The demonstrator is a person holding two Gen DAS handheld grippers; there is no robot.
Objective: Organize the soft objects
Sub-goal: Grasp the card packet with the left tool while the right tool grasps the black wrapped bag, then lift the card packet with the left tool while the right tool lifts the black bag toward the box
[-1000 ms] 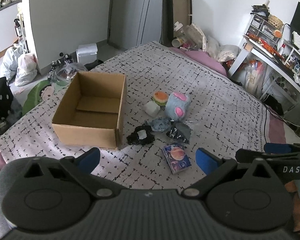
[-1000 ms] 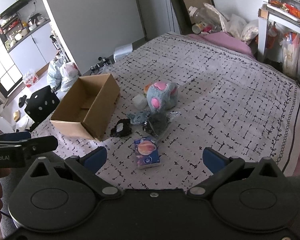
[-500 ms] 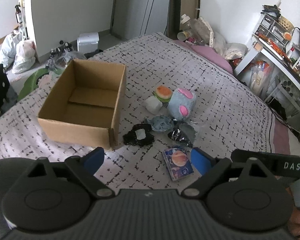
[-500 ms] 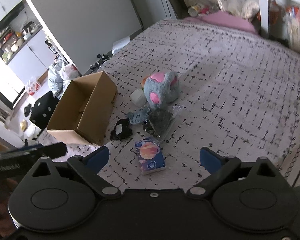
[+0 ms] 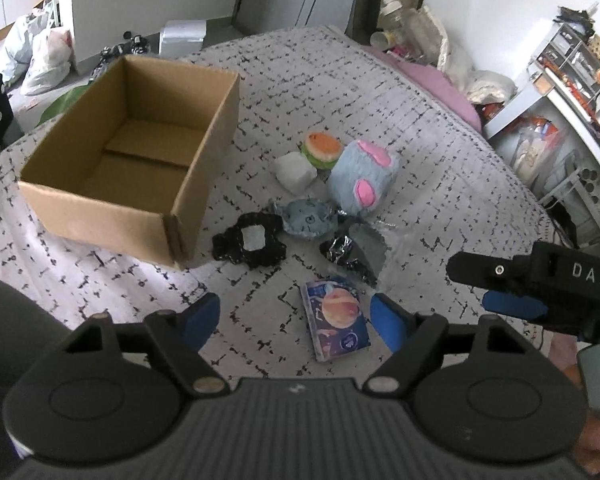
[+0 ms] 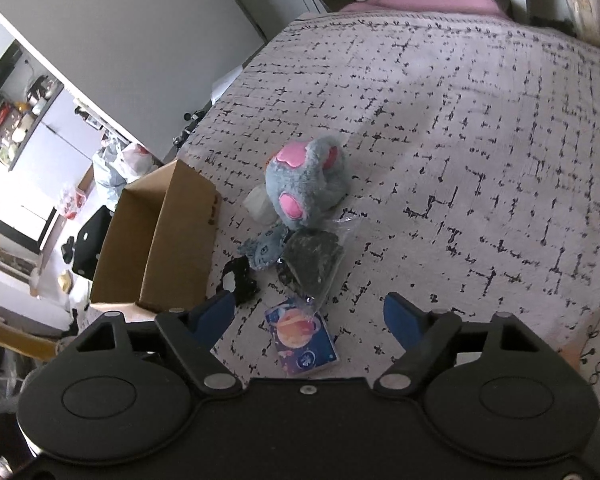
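An empty open cardboard box (image 5: 112,168) (image 6: 156,240) stands on the bed. Right of it lie soft things: a grey-blue plush with pink patches (image 5: 362,176) (image 6: 304,188), a burger plush (image 5: 322,149), a white cube (image 5: 295,172), a small blue plush (image 5: 308,218) (image 6: 262,250), a black scrunchie (image 5: 250,242) (image 6: 240,280), a dark item in a clear bag (image 5: 356,252) (image 6: 312,264) and a tissue pack with a planet print (image 5: 336,322) (image 6: 302,340). My left gripper (image 5: 294,320) is open above the near bed, the tissue pack between its fingers. My right gripper (image 6: 310,316) is open over the tissue pack.
The bed has a white cover with black marks (image 6: 480,140). A pink pillow (image 5: 440,88) lies at its far end. Shelves and clutter (image 5: 560,80) stand at the right, bags (image 5: 40,56) on the floor at the left. My right gripper's side (image 5: 540,276) shows in the left wrist view.
Both grippers have moved forward and down toward the pile of soft things; the tissue pack now lies between the fingers in both views. Both stay open.
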